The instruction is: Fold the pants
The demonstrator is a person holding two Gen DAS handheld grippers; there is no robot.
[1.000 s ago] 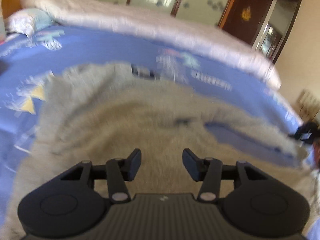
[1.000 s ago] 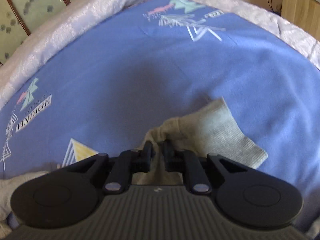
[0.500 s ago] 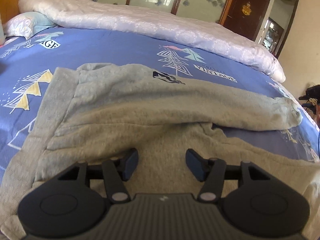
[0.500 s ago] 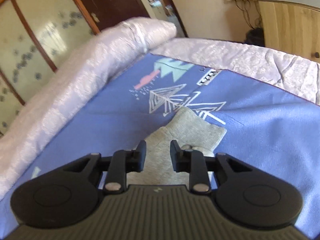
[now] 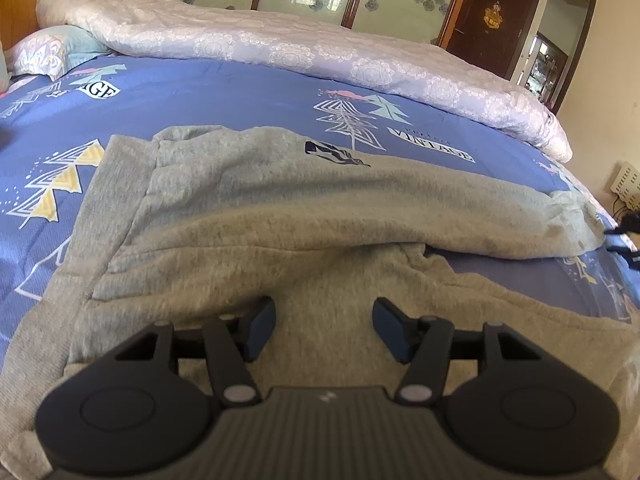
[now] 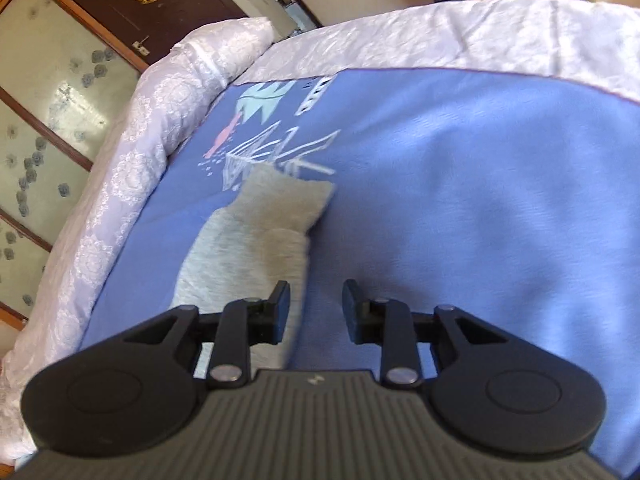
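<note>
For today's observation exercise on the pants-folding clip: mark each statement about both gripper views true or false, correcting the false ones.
1. The left gripper is open above the grey pants. True.
2. The right gripper is clamped on the cuff. False: it is open, holding nothing.
3. The pants lie on a blue printed bedspread. True.
4. The pants are folded into a small square. False: the legs are spread out.
</note>
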